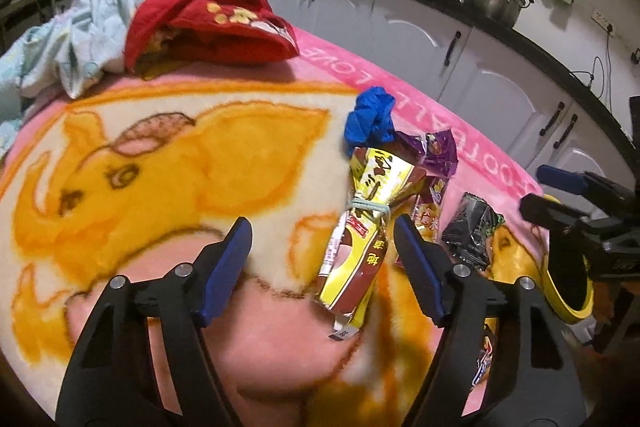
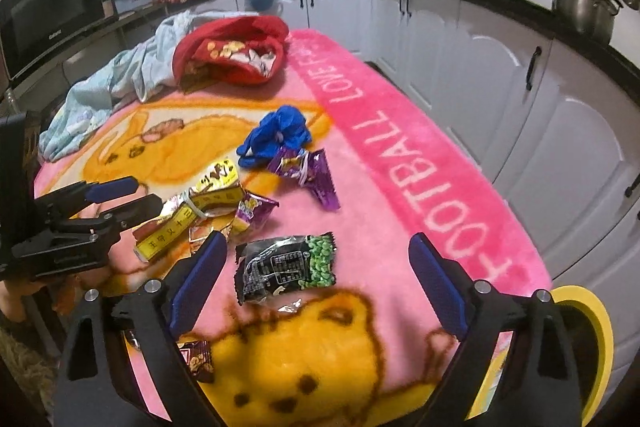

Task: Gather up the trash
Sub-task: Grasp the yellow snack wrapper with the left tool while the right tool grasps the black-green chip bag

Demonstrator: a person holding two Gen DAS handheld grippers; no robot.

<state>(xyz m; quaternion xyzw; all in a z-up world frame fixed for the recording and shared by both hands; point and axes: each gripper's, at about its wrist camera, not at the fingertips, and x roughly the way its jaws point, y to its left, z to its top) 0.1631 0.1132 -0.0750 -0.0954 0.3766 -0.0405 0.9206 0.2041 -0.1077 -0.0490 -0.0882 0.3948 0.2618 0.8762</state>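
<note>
Snack wrappers lie scattered on a pink cartoon blanket (image 2: 384, 211). A yellow-and-brown wrapper (image 1: 356, 247), tied with a pale string, lies between the fingers of my left gripper (image 1: 320, 223), close to the right-hand finger; the pads do not press it. In the right wrist view the same wrapper (image 2: 192, 215) sits just past the left gripper (image 2: 120, 199). My right gripper (image 2: 319, 239) stands wide open over a black-and-green wrapper (image 2: 288, 267) without touching it. A purple wrapper (image 2: 312, 171) and a crumpled blue bag (image 2: 276, 137) lie farther back.
A yellow-rimmed black bin (image 2: 588, 347) hangs at the blanket's near right edge. A red cloth (image 2: 232, 51) and a pale blue cloth (image 2: 108, 87) are heaped at the far end. White cabinets (image 2: 500, 59) run along the right. A brown wrapper (image 2: 198, 359) lies under my right gripper's left finger.
</note>
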